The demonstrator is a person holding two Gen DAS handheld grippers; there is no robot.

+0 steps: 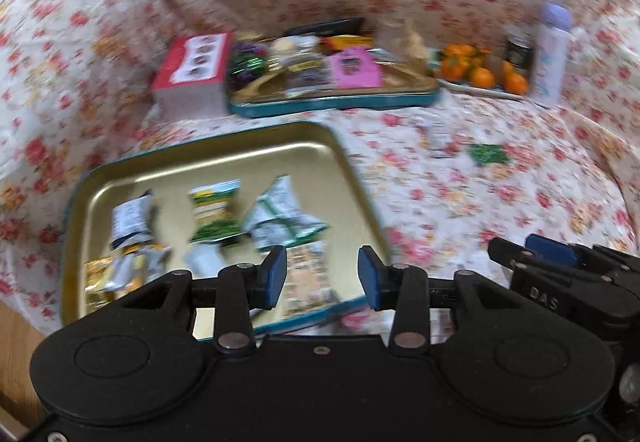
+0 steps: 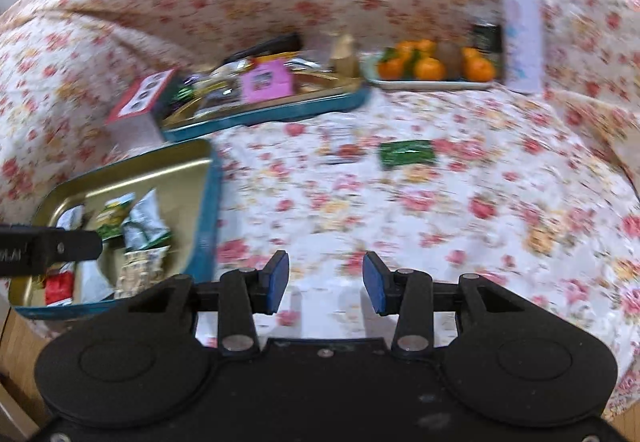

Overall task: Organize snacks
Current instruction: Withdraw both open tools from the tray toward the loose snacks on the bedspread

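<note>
On my far left a red and white box (image 1: 192, 72) stands on the floral cloth (image 1: 460, 178), just beside the far tin tray (image 1: 332, 104), which is heaped with mixed snacks, a pink packet (image 1: 356, 70) among them. Nearer to me lies the gold tin tray (image 1: 280, 138) with a teal rim; several small snack packets rest inside it, among them a green and yellow packet (image 1: 216, 212) between a grey-white packet (image 1: 130, 220) and a green-striped white packet (image 1: 280, 218), all blurred.

My left tongs (image 1: 322, 278) hang over the near right part of that gold tray, blue pads (image 1: 276, 274) parted with a clear gap and nothing gripped between them.

Farther right, out on the bare cloth, a lone green wrapped snack (image 2: 406, 153) lies well apart from both trays. My right tongs (image 2: 325, 280) hover over the cloth to the right of the gold tray, pads apart in the same way, holding nothing; the cloth shows between them. In the right wrist view the tip of my left tongs pokes in from the left edge above the gold tray.

At the back right a plate (image 2: 432, 84) carries oranges (image 2: 430, 68), with a dark jar (image 2: 486, 36) behind it and a tall lilac bottle (image 2: 520, 30) upright just beside it.
</note>
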